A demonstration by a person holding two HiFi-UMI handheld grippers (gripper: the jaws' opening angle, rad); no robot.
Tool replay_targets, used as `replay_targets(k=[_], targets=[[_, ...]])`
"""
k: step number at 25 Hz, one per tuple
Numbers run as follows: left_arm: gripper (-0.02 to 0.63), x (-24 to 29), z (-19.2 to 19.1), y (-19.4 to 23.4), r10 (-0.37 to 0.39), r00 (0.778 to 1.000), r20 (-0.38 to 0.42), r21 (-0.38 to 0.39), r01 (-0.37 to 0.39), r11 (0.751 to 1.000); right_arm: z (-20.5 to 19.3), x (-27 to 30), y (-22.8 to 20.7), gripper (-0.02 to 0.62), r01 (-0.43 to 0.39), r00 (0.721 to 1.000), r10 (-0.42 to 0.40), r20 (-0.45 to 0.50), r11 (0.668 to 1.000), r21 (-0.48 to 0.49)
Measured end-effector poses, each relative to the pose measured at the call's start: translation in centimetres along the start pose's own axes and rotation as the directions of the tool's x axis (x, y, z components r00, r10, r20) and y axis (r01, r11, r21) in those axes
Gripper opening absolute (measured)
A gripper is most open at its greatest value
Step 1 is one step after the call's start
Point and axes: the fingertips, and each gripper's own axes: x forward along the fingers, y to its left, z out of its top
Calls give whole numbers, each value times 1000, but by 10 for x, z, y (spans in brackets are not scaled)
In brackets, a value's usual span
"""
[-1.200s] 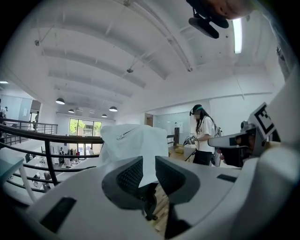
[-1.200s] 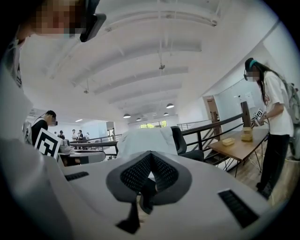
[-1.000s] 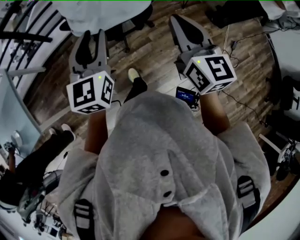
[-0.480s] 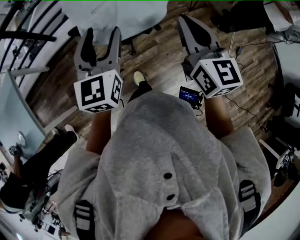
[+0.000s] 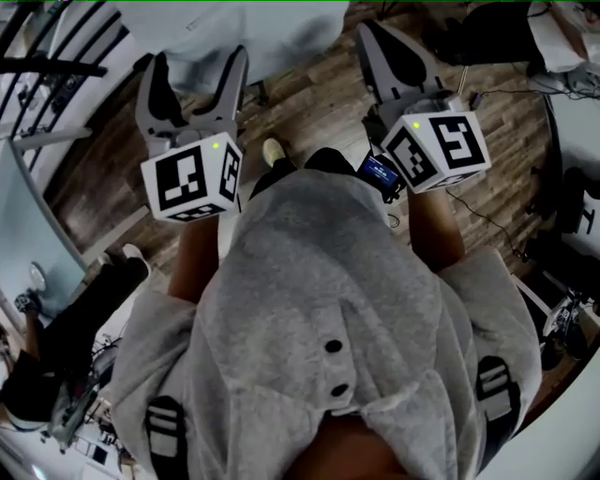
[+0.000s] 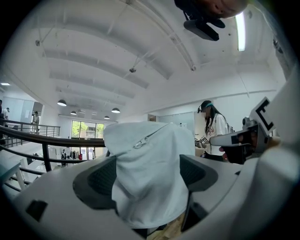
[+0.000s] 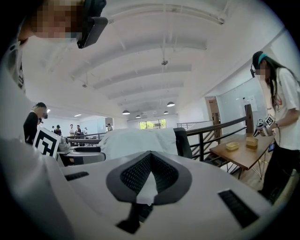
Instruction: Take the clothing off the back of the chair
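A pale white garment (image 5: 246, 22) hangs over the back of a dark chair (image 7: 182, 140) just ahead of both grippers. My left gripper (image 5: 197, 62) points at it almost level, and its jaws are opening. In the left gripper view the garment (image 6: 150, 173), with a zip near its top, fills the gap between the dark pads (image 6: 96, 180), and the pads do not press on it. My right gripper (image 5: 372, 36) is beside it with its jaws shut tip to tip on nothing. Over the right gripper (image 7: 149, 157) the garment (image 7: 136, 140) lies further off.
A black railing (image 5: 37, 67) runs along the left. A wooden table (image 7: 240, 153) with small boxes stands to the right, with a person (image 7: 281, 117) beside it. Cables (image 5: 487, 217) trail over the wooden floor. Other people stand further off at the left.
Both grippers have moved forward toward the garment on the chair. The left jaws have spread from nearly shut to wide. The right jaws stay shut.
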Motion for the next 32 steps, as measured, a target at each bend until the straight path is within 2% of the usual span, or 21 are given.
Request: replay_targets(k=[6,9,14,21,25,28,32], targets=[[441,7,-1,-4,55,998,-27,13,-55,998,-4,0,-22,9,-25,1000,25,-6,1000,16],[449,10,6,-5,104,994,-28,18,-104,994,3,8,-32,9,-69,998,69,3,997,23],[453,16,9,-19,191,981,-42,-21,-192,981,9,7,-57,9,-162,987,162,-1,986,35],[454,29,4,-15,261,963,-66,-38,-264,964,5,32,-75,9,-296,955,297,-10,954,52],[486,38,6,-3,324,944,-63,-10,-326,945,3,47,-88,9,-349,937,350,-3,936,51],[514,37,8,9,312,948,-60,7,-312,950,3,51,-93,9,-373,928,373,5,927,44],[543,54,4,13,214,973,-92,10,-214,977,0,55,-98,9,-400,916,401,-5,915,47]])
